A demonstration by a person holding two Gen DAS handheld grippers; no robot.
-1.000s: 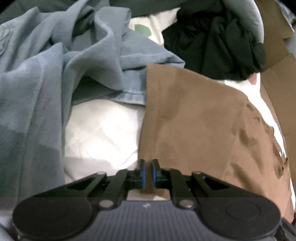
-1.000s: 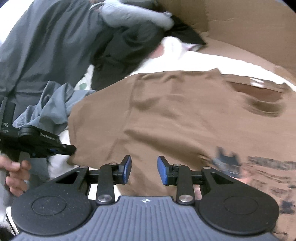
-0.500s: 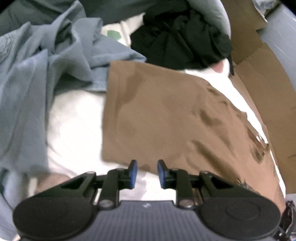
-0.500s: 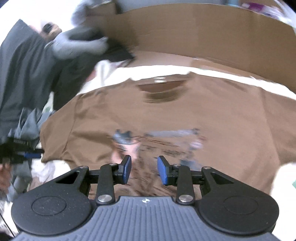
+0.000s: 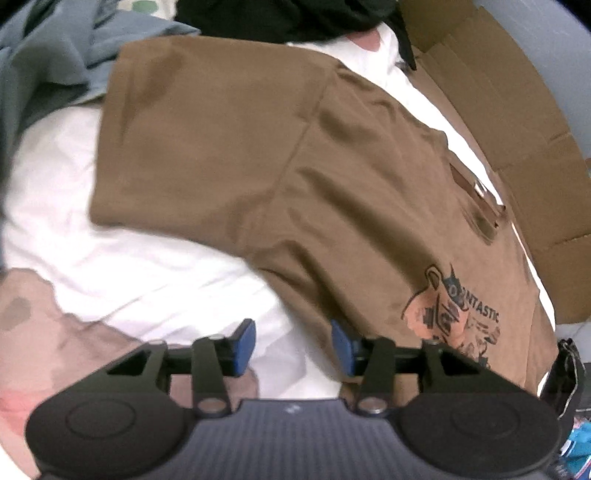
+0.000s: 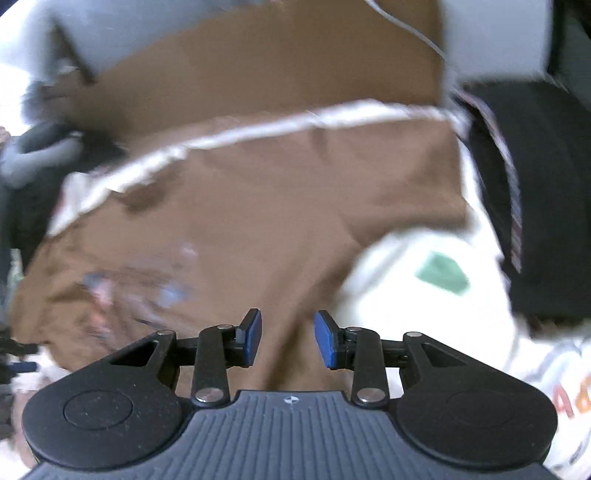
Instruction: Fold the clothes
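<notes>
Tongs: left tongs and right tongs both gape, empty, over one brown T-shirt.

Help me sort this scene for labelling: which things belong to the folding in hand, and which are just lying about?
In the job:
brown T-shirt, spread flat
left gripper, open
right gripper, open

Lying about:
blue-grey garment
black garment
cardboard
white sheet underneath
</notes>
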